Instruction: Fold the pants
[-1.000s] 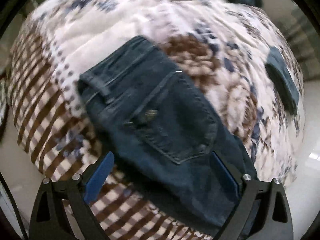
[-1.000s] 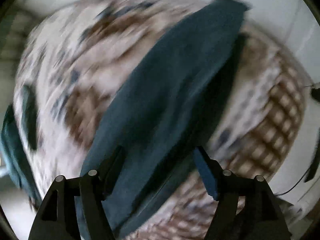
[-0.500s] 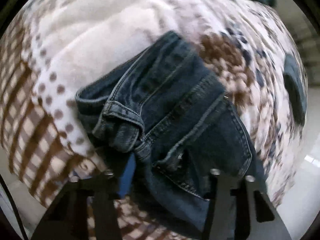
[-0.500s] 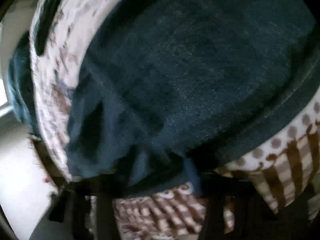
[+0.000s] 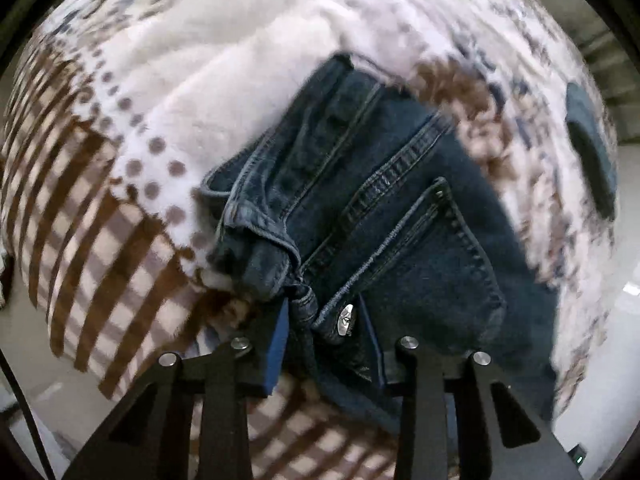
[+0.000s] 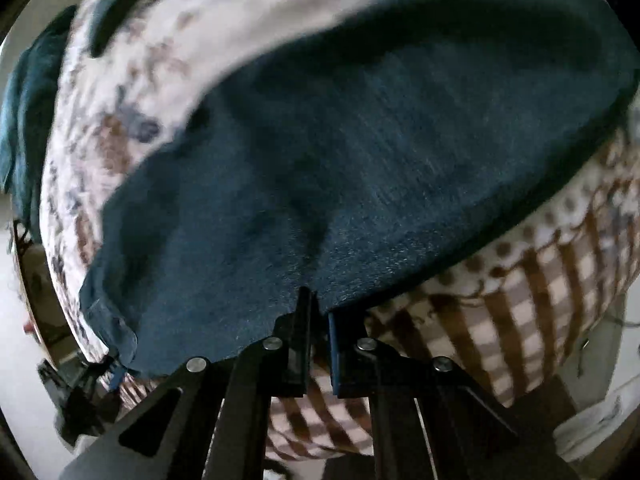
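pants: dark blue denim jeans point(image 5: 404, 216); spread across patterned fleece blanket, cream with brown checks and blue florals point(image 5: 132, 184); back pocket side up, waistband end toward blanket's checked border, leg stretch running off toward blanket's floral middle
left gripper point(image 5: 324, 340): black two-finger tool, blue pads; fingers drawn in and pinching bunched waistband corner beside pocket rivet; hold placed at corner, likely so whole top edge follows when lifted
right gripper point(image 6: 318, 320): black fingers nearly pressed together on near edge of plain leg panel, just above checked border; thin fold of denim nipped between pads; edge hold probably chosen to keep fabric taut against left grip
fabric state: waistband crumpled and rolled at left pinch; leg panel fairly flat, shallow creases radiating from right pinch point
step: judged as both edges secured, lift-and-fold not yet done; no fold visible in either view
next: needs both grips raised together and carried across blanket's middle; uneven lift risks twisted seam
risk: heavy denim may slip from right pinch, bite looks shallow
other: second dark teal cloth point(image 6: 28, 120) hanging off far edge of blanket; not part of hold
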### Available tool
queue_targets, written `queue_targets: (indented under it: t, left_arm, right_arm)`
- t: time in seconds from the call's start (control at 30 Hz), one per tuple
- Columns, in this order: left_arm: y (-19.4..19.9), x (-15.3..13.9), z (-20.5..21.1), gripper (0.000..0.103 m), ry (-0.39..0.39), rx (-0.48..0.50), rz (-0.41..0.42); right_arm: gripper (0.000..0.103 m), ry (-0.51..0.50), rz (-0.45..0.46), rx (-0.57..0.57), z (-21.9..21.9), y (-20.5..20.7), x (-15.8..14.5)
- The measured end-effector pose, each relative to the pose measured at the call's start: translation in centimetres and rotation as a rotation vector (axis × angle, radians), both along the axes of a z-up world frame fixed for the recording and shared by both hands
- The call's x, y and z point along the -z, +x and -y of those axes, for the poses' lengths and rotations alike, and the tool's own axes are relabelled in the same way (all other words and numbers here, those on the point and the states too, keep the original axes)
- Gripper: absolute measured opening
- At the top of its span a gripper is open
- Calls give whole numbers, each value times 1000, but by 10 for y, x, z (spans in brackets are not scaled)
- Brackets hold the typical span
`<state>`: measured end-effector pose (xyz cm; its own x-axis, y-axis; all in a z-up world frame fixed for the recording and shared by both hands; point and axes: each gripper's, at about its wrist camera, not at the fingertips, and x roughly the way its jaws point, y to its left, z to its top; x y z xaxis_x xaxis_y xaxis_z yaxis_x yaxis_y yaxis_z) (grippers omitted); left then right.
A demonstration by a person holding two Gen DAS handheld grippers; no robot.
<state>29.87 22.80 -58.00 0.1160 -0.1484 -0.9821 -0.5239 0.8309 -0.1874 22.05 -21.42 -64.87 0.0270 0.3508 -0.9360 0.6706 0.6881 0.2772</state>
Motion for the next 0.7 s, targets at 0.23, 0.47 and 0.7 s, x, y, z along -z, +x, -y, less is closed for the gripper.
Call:
queue_targets:
  t: [0.23,0.47,0.7]
  left_arm:
    - [-17,-49,32,62,56,63,12]
    - [-3,-71,150,99,107,348,110]
    - [39,-46,310,99,-10,526,123]
  right_arm:
    - [75,152,60,64,28,-9,-4]
    - [88,37,172,384,157,-78,-57]
    - [88,-215,219,745,364,-156,-75]
